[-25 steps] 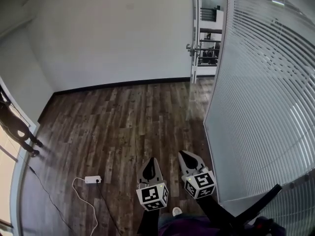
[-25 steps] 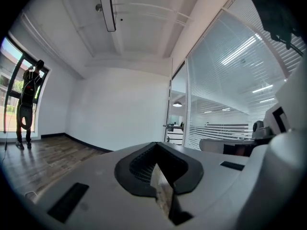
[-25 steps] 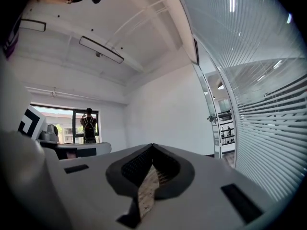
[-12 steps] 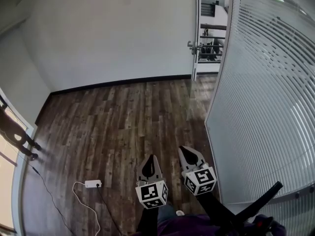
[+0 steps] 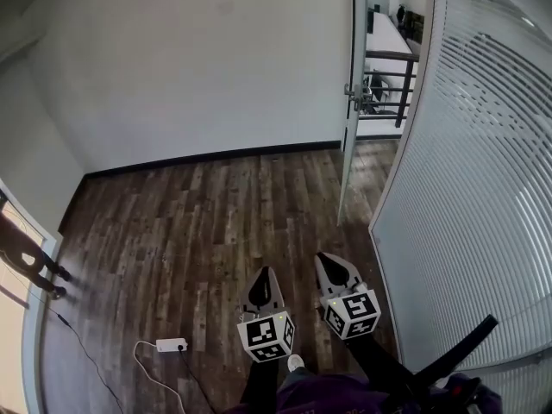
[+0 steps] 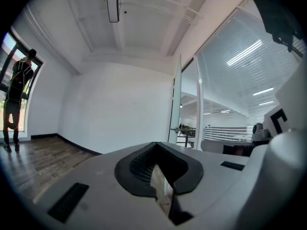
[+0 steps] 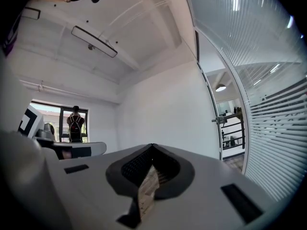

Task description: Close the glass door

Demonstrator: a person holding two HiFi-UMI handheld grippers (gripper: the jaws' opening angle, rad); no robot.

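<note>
Door [image 5: 348, 145] seen ajar ahead.
The left gripper [image 5: 265, 274] and right gripper [image 5: 325, 259] are held level above the floor [image 5: 198, 231], jaws pressed together, nothing gripped.

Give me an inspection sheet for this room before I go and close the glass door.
Surface: dark wood plank floor.
Job's things: glass door stands open, seen nearly edge-on; metal handle untouched.
Clutter: white power strip on the floor, left of the grippers.
Grippers: left gripper and right gripper both shut, empty, well short of the door.
Cables: white cord loops from the power strip; thin black cable crosses the floor at left.
Surroundings: white wall; slatted glass partition on the right; person standing at far left.
</note>
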